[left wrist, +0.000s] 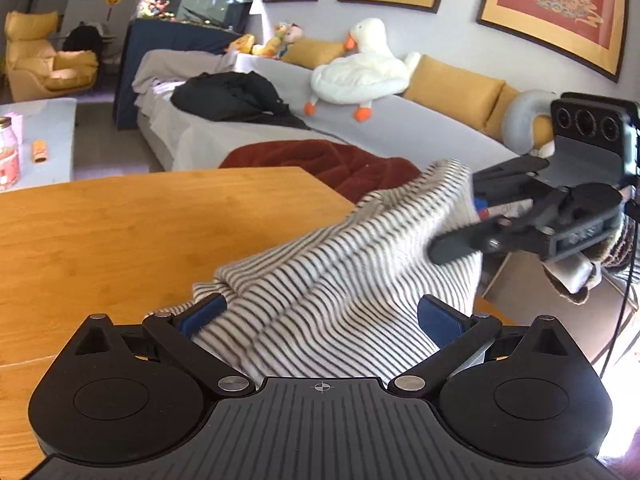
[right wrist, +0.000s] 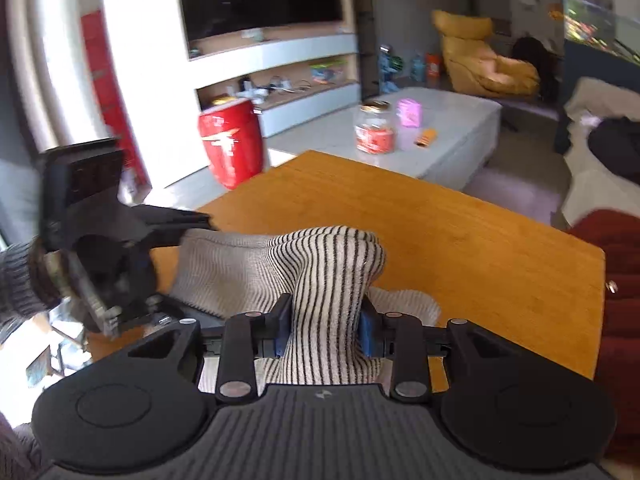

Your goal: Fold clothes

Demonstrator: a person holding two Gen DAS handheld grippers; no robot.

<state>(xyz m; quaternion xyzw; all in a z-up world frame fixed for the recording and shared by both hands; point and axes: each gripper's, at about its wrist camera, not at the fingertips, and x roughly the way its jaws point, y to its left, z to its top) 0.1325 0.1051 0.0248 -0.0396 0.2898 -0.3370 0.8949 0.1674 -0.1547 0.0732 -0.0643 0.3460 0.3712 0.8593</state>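
Landmark: wooden table [left wrist: 120, 232], seen from both wrist views.
Garment: striped knit [left wrist: 320, 280], lifted off the table near its edge, bunched and draped between the two grippers; a lower fold lies on the wood.
Left gripper [left wrist: 320, 316]: fingers spread wide, blue pads [left wrist: 438, 322] apart on either side of the cloth; the knit passes between them but is not pinched. In the right wrist view it sits left of the cloth, above the table's near corner, blurred.
Right gripper [right wrist: 324, 326]: fingers drawn in tight on a gathered neck of the knit [right wrist: 320, 280], cloth bulging above the pinch. In the left wrist view it is at the cloth's far right end, past the table edge.
Beyond the table: red blanket [left wrist: 332, 160], grey sofa [left wrist: 400, 120], goose toy [left wrist: 360, 68].
Left of the table: low white table [right wrist: 440, 120] with a jar [right wrist: 375, 128].
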